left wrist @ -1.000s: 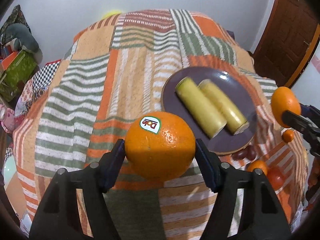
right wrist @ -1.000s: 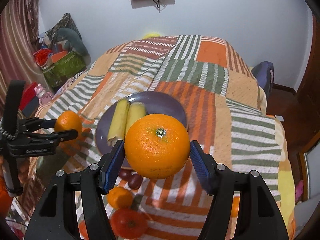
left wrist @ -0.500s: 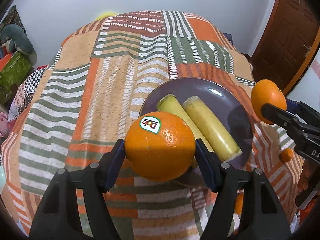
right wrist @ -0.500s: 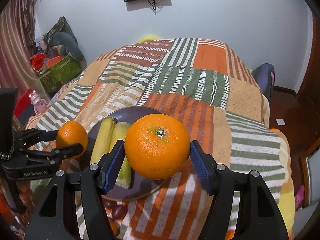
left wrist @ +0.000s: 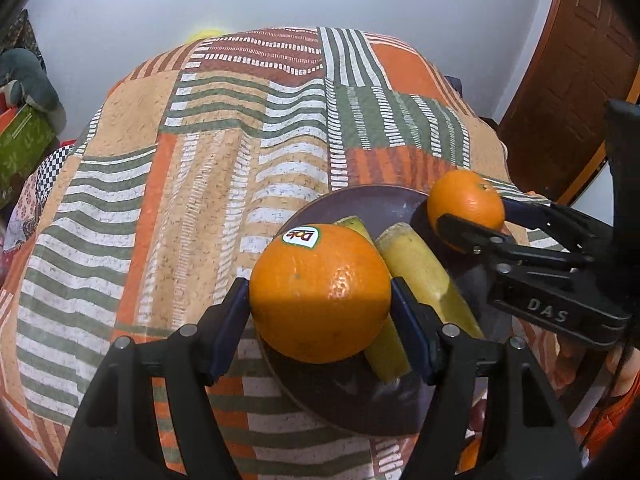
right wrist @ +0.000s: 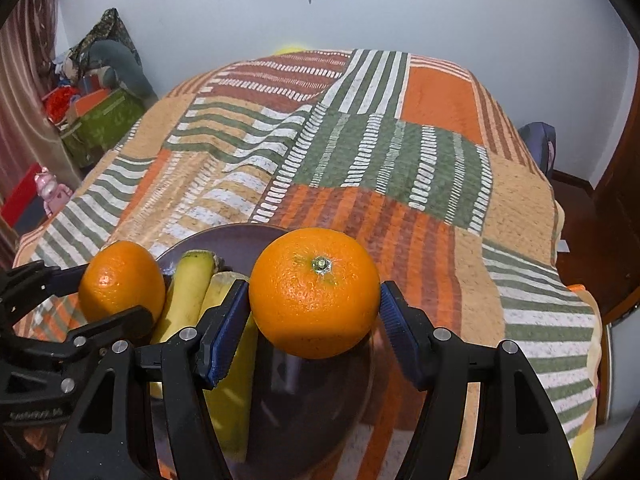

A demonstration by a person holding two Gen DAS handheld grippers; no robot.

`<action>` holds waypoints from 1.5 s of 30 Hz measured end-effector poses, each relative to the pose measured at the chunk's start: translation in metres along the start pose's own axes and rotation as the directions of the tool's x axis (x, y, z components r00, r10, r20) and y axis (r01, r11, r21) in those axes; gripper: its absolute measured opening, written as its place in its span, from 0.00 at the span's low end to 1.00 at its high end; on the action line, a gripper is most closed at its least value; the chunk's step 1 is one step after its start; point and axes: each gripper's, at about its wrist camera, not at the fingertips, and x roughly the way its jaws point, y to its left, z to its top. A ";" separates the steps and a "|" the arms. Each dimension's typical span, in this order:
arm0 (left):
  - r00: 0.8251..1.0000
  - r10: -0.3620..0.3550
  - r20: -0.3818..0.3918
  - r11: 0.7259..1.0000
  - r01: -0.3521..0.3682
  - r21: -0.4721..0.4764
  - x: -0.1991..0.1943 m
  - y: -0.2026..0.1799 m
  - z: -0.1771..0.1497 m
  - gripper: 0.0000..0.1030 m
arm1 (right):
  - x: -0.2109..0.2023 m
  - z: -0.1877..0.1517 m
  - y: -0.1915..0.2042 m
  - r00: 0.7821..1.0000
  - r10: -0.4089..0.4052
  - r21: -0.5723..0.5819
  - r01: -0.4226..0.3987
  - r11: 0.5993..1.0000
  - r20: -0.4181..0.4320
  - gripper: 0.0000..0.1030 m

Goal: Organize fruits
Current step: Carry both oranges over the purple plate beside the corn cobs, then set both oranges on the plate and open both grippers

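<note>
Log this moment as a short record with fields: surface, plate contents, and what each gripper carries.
surface: patchwork quilt in orange, green and white
plate: dark purple plate lying on the quilt
plate contents: two bananas side by side
left gripper: jaws shut on the stickered orange, above the plate's left part
right gripper: jaws shut on the stem-up orange, above the plate
oranges on plate: none yet

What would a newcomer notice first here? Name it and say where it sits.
Two oranges: the stickered orange is clamped in the left gripper, and the plain orange in the right gripper. Both hang over the dark plate, where two bananas lie side by side on the patchwork cloth.
</note>
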 end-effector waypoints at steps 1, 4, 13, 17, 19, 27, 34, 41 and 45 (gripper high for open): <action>1.000 0.003 -0.007 1.000 -0.003 -0.004 0.002 0.001 0.000 0.67 | 0.003 0.001 0.001 1.000 -0.001 -0.001 0.001 1.000 -0.005 0.60; 1.000 0.005 -0.030 1.000 -0.006 -0.023 0.010 0.005 0.000 0.67 | 0.007 0.001 0.004 1.000 -0.001 -0.008 0.001 1.000 -0.011 0.60; 0.999 -0.002 -0.032 0.999 0.001 -0.048 0.012 0.011 -0.002 0.68 | 0.008 0.002 0.000 1.000 0.014 0.008 -0.014 1.000 -0.014 0.62; 0.999 0.045 -0.022 0.999 -0.044 0.012 0.008 0.001 -0.002 0.70 | 0.005 0.001 0.004 1.000 0.015 -0.015 -0.015 1.000 -0.011 0.65; 0.998 0.052 -0.025 0.998 -0.051 0.028 0.006 -0.002 -0.003 0.71 | 0.001 0.000 0.009 1.000 0.004 -0.041 -0.004 0.999 -0.005 0.68; 0.998 0.063 0.011 0.997 -0.063 0.046 -0.025 -0.005 -0.009 0.72 | -0.026 -0.008 0.017 0.999 -0.018 -0.074 0.022 0.997 0.048 0.70; 0.995 0.071 0.073 0.996 -0.075 0.052 -0.072 -0.011 -0.014 0.72 | -0.072 -0.014 0.016 0.994 0.001 -0.010 0.000 1.000 0.111 0.71; 0.984 0.062 0.169 0.996 -0.072 0.049 -0.135 -0.021 -0.028 0.81 | -0.127 -0.029 0.023 0.981 -0.003 -0.002 0.004 1.000 0.193 0.80; 0.977 0.067 0.204 0.994 -0.082 0.065 -0.167 -0.029 -0.043 0.84 | -0.148 -0.041 0.027 0.975 0.001 -0.012 0.001 1.000 0.224 0.80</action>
